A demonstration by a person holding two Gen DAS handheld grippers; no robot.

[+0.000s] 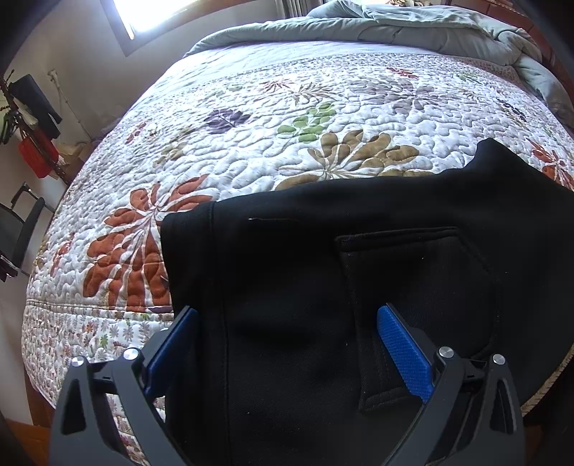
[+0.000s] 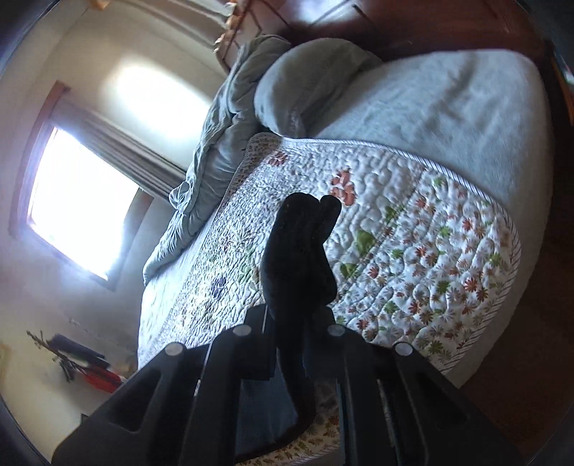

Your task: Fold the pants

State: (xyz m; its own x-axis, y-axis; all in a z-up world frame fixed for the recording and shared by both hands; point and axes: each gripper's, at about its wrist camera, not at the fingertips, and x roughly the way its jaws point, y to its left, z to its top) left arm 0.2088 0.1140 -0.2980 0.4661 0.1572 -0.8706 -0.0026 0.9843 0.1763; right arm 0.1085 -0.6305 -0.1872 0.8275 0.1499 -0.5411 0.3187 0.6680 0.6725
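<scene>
Black pants (image 1: 358, 251) lie on the floral quilt (image 1: 287, 118) at the bed's near edge, with a back pocket (image 1: 423, 286) showing. My left gripper (image 1: 287, 322) is open just above the pants; its blue fingers (image 1: 401, 351) straddle the fabric near the left edge and the pocket. In the right wrist view my right gripper (image 2: 297, 322) is shut on a bunched fold of the black pants (image 2: 297, 251), which sticks up past the fingers above the quilt (image 2: 412, 251). The view is tilted sideways.
A grey duvet (image 1: 412, 28) is heaped at the bed's far end, with a grey pillow (image 2: 308, 86) beside it. A bright window (image 2: 79, 200) is in the wall. A chair (image 1: 21, 229) and a rack with a red basket (image 1: 36, 157) stand left of the bed.
</scene>
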